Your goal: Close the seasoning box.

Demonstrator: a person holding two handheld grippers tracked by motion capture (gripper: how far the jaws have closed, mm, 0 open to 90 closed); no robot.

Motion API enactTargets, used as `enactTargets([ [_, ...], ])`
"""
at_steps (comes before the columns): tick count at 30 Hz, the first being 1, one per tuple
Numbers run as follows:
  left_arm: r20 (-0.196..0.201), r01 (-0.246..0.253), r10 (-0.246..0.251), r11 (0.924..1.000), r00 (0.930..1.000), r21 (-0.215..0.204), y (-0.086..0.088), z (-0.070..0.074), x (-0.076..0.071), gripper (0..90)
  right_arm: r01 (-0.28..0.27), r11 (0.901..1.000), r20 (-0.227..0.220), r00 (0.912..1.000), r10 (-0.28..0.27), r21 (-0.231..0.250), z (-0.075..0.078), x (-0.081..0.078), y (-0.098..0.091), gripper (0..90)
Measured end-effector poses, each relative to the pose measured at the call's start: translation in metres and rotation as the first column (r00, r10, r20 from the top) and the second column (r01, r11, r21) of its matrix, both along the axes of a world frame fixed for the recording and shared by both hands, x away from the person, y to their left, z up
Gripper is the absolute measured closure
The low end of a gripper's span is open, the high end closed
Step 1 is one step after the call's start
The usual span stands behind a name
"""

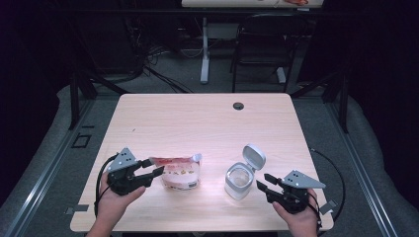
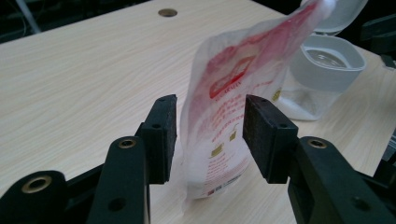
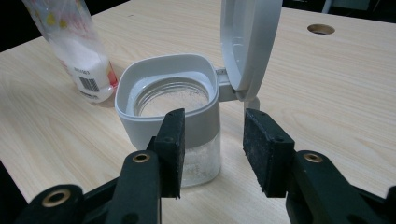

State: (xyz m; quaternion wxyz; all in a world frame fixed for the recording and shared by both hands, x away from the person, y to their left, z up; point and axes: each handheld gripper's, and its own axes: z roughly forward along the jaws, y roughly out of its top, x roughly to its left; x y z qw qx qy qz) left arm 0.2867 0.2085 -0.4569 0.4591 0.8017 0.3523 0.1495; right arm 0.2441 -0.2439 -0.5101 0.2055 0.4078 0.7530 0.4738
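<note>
Pouch point(image 1: 180, 172) left of jar point(image 1: 239, 180) on table point(image 1: 197, 123), lid point(image 1: 254, 156) hinged up behind jar

Light wood table point(image 1: 197, 118), round grommet hole point(image 1: 238, 105) near far edge. On it: red-white pouch point(image 1: 180, 172) front left, open-lidded jar point(image 1: 240, 178) near it on the right.

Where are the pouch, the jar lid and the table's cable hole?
pouch point(image 2: 224, 93), left gripper view, red printed front.
jar lid point(image 3: 247, 42), right gripper view, open lid's inside face.
cable hole point(image 1: 238, 105), high view, its centre.
</note>
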Motion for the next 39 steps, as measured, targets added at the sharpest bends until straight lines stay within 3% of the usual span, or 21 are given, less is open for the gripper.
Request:
enactTargets([
  [2,-0.008,0.003,-0.003,0.9999,1.0000,-0.011,-0.002,0.004,0.003,55.1,0.007,0.9999,0.002,1.0000,-0.007,0.013,0.001,0.000,0.000,59.0],
  [9,-0.018,0.017,-0.016,0.9996,0.9997,0.024,-0.008,0.013,0.009,60.4,0.006,0.9997,0.011,0.9999,-0.006,0.022,0.007,0.001,0.002,58.3],
  [15,-0.001,0.046,-0.046,0.9989,0.9989,-0.001,-0.002,0.012,0.008,64.6,-0.055,0.9979,0.036,0.9979,0.054,0.034,0.024,0.003,0.015,59.1],
  [19,-0.010,0.062,-0.063,0.9972,0.9980,-0.042,0.002,0.012,0.008,65.6,-0.083,0.9965,0.067,0.9943,0.082,0.009,0.033,0.007,0.029,55.8],
  [25,0.009,0.070,-0.069,0.9970,0.9975,-0.035,0.003,0.012,0.008,67.3,-0.145,0.9895,0.032,0.9889,0.145,-0.007,0.043,0.021,0.050,54.8],
  [27,0.011,0.069,-0.068,0.9970,0.9976,-0.035,0.004,0.012,0.008,67.5,-0.176,0.9845,0.010,0.9844,0.176,-0.003,0.046,0.026,0.058,55.7],
  [32,0.008,0.061,-0.061,0.9974,0.9981,-0.039,0.004,0.013,0.007,67.2,-0.217,0.9759,0.012,0.9760,0.218,-0.022,0.052,0.035,0.075,56.6],
  [39,0.013,0.070,-0.070,0.9964,0.9975,-0.046,0.006,0.013,0.007,68.4,-0.281,0.9598,0.018,0.9597,0.281,-0.008,0.059,0.045,0.095,54.8],
])
